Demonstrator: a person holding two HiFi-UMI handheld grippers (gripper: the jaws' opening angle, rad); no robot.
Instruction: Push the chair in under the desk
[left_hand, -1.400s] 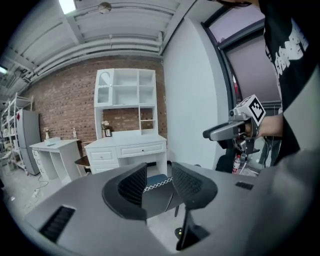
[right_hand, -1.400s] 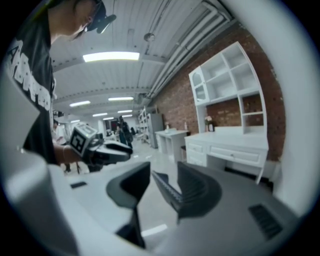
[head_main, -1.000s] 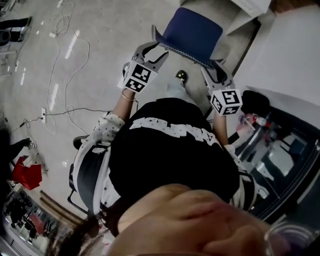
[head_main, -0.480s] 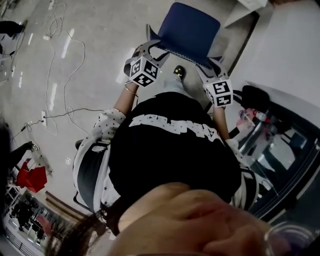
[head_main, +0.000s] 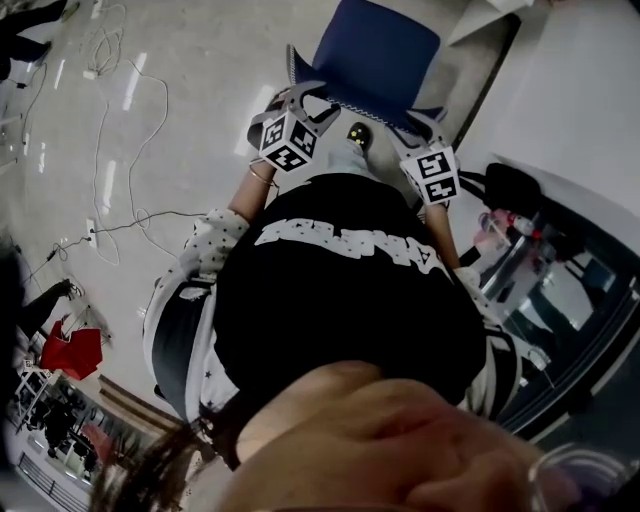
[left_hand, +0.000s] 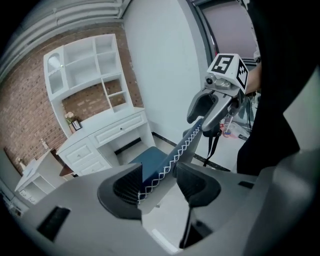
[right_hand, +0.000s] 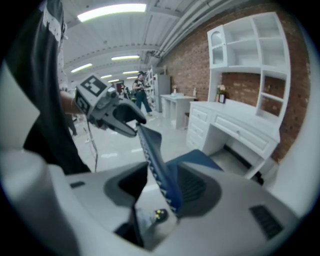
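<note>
Step in hand: taking hold of the backrest before the push

The left gripper (left_hand: 157, 181), jaws just opened wide, straddles the backrest of the blue white-stitched chair (head_main: 378, 55), which stands short of the white drawered desk (left_hand: 107, 132); the right gripper (right_hand: 162, 187), jaws just closing, straddles it unclamped; next, probably clamp both and push level

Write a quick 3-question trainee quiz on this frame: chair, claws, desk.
1. Multiple choice: what stands between the jaws of the left claw? A) the backrest of the chair B) a drawer handle C) a cable
2. True or false: the chair is already tucked under the white desk.
3. Short answer: what colour is the stitching along the backrest's edge?
Key: 1. A; the jaws have just been opening and are not clamped on it. 2. False. 3. White.
</note>
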